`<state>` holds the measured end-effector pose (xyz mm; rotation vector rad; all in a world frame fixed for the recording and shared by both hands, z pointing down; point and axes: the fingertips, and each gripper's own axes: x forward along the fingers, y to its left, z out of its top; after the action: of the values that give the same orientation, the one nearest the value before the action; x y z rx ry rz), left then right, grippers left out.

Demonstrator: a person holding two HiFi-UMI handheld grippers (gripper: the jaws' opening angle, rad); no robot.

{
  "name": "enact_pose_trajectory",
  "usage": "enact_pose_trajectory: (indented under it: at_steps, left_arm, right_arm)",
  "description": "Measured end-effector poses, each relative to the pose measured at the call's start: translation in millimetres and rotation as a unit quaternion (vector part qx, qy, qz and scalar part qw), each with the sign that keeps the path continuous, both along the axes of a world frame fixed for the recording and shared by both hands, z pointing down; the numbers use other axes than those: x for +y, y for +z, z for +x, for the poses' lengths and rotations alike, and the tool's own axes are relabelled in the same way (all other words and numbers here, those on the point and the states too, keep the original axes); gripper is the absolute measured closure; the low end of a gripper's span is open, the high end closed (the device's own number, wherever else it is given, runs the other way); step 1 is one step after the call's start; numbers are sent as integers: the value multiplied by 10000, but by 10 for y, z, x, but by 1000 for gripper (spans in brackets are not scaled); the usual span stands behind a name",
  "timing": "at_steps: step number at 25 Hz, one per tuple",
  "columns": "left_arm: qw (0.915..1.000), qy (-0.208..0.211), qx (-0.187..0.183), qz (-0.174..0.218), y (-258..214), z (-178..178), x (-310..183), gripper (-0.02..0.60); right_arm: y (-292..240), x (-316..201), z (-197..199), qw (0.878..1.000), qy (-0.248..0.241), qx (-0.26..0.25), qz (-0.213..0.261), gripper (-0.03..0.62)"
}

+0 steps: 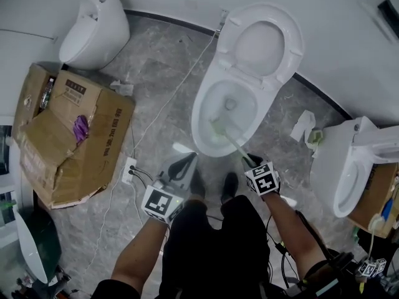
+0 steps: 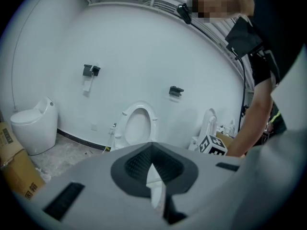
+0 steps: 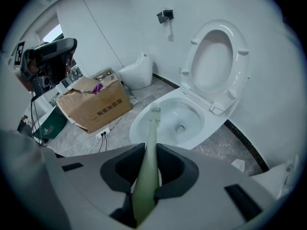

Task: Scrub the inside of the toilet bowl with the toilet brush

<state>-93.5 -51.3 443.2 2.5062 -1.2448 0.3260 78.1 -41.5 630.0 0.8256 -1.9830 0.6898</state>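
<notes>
- The toilet brush [image 1: 232, 142], pale green, is pinched by its handle in the right tongs [image 1: 249, 161]; its head lies low inside the toilet bowl [image 1: 201, 122], by the near wall; in the right gripper view the brush [image 3: 149, 138] runs out from between the pads of those tongs [image 3: 147, 170] towards the bowl [image 3: 136, 124]
- The bowl's seat and lid [image 1: 262, 42] stand raised against the wall
- The left tongs [image 1: 182, 164] hang in front of the bowl, apart from it; the tips are pressed together with nothing between them [image 2: 153, 176]
- The floor [image 1: 156, 61] is grey marbled tile; the wall is white with a dark skirting
- Three toilets in all: the open middle one; a closed rounded toilet [image 1: 93, 27] at the far left; a third toilet [image 1: 349, 179] at the right, lid up
- Two cardboard boxes: a large box [image 1: 68, 136] at the left, flaps open, with something purple [image 1: 81, 128] in it; a smaller box [image 1: 381, 195] at the right edge, its contents unclear
- One power strip [image 1: 129, 170] lies on the floor between the large box and the left tongs, cables plugged in
</notes>
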Motion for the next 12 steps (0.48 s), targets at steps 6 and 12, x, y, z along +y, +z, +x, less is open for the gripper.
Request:
enact_pose_trajectory:
  at_steps: [6, 12]
  left_arm:
    - [9996, 155, -5, 221, -388, 107, -47, 581]
    - [9996, 98, -1, 270, -658, 167, -151, 581]
  right_arm:
    - [-428, -59, 88, 9995, 255, -92, 133, 513]
    - [-821, -118, 140, 9988, 327, -230, 272, 513]
